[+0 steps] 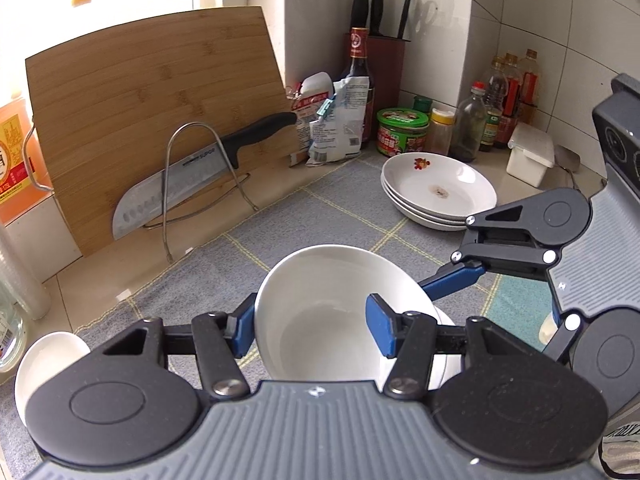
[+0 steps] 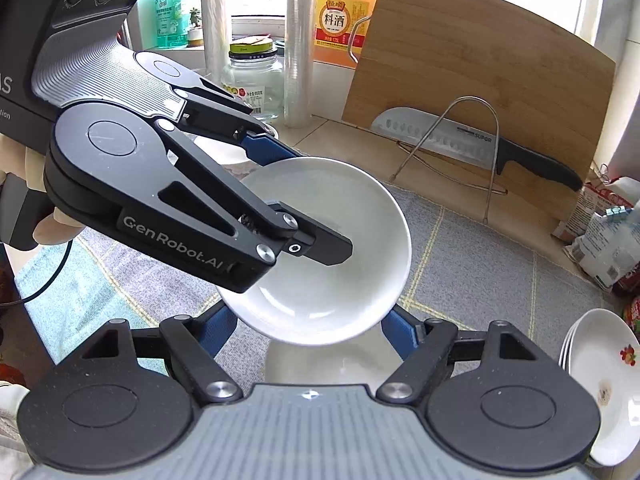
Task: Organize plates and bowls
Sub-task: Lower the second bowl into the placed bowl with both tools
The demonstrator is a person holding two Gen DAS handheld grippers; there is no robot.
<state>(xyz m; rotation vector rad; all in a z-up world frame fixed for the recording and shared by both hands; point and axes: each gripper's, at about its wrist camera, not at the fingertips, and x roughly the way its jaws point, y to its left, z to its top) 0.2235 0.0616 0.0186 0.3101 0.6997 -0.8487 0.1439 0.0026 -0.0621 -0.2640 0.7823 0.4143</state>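
Empty white bowl [image 1: 320, 312] in left hand-held gripper [image 1: 316, 326]

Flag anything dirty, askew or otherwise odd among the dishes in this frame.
The top plate of the stack on the mat carries a small brown smudge near its centre, so it looks unwashed. The white bowl in the left tongs hangs tilted above another bowl.

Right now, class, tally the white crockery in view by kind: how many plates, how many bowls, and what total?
Shallow white flower-printed plates: 3
Round white ceramic bowls: 3
Total: 6
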